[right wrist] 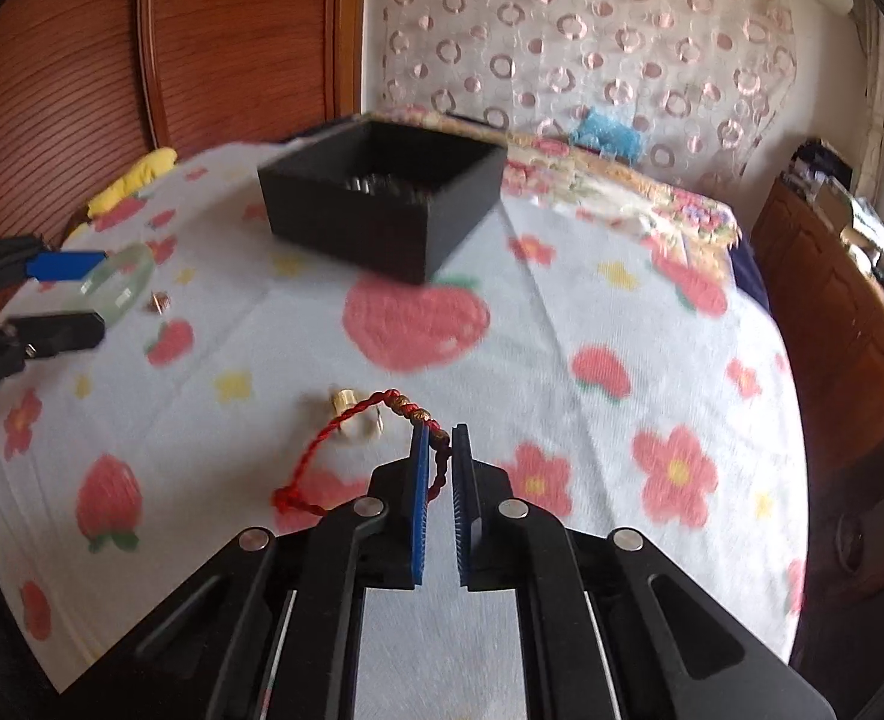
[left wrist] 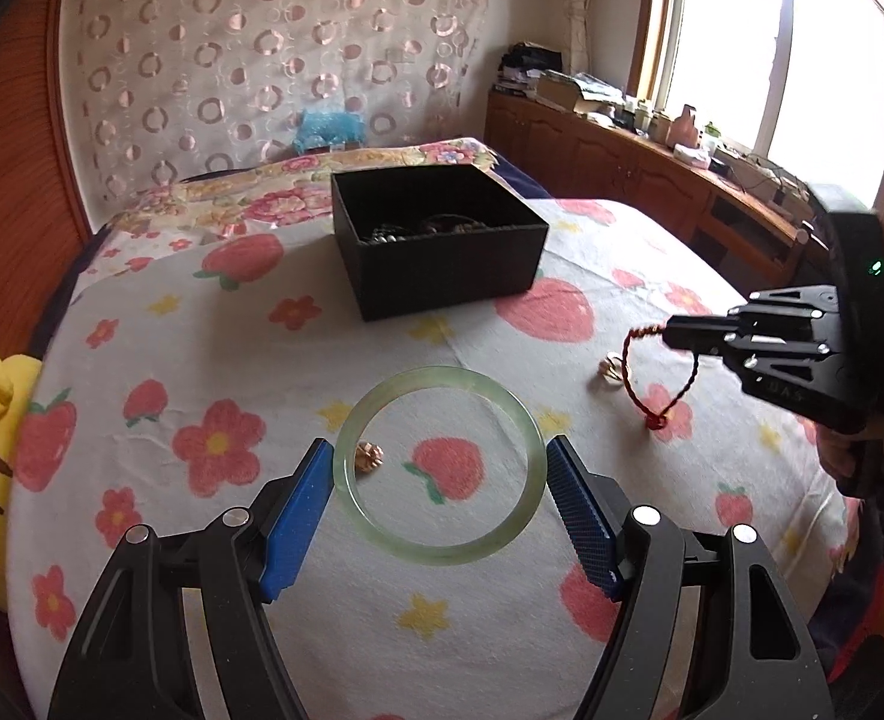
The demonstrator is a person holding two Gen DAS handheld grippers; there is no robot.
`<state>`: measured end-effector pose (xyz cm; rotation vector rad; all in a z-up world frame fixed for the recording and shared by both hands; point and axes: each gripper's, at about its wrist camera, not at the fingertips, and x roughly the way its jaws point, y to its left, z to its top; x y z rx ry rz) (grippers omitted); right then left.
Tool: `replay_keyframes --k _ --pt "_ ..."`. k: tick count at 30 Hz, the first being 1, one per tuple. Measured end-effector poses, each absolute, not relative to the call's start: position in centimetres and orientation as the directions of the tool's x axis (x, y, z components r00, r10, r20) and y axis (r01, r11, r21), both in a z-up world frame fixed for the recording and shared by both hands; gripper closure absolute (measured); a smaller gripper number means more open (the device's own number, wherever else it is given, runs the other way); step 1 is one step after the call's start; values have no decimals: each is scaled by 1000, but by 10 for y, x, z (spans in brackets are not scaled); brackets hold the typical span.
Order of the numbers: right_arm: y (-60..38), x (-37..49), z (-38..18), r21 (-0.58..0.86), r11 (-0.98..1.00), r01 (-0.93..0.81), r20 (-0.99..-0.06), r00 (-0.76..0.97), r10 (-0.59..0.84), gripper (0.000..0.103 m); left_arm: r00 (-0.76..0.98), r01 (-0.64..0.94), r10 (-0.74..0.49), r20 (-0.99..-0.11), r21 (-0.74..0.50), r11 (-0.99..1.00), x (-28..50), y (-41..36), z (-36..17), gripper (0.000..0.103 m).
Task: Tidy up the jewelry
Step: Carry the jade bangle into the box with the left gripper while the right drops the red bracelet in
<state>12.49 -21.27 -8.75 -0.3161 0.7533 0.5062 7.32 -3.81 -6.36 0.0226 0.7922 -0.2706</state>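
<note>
Bed's soft: left gripper (left wrist: 439, 468) clamps bangle (left wrist: 439, 468) by its rim, could pop out. Right gripper (right wrist: 440, 438) pinches cord bracelet (right wrist: 346, 450); dangling loop may snag box (right wrist: 382, 204).

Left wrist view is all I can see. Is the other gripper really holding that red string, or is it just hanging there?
Observer: It's really holding it. In the right wrist view, the right gripper is shut on the bracelet, with the cord running between its two sides.
Operator: Does it have beads?
Observer: Yes, small gold beads sit on the cord just beyond the gripper.
Operator: Is the little ring stuck inside my bangle?
Observer: No. From that side the ring lies on the sheet beside the bangle, apart from it.
</note>
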Motion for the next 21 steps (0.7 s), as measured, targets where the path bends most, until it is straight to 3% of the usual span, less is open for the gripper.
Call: replay_keyframes --k 11,21 --pt "-167 166 -32 -94 840 -535 -615 694 373 95 721 231 -223 -657 -75 970 84 -21 -37 34" --pt "-154 234 -31 30 876 -482 -620 678 395 94 749 225 -211 -627 -59 973 101 -15 -19 34"
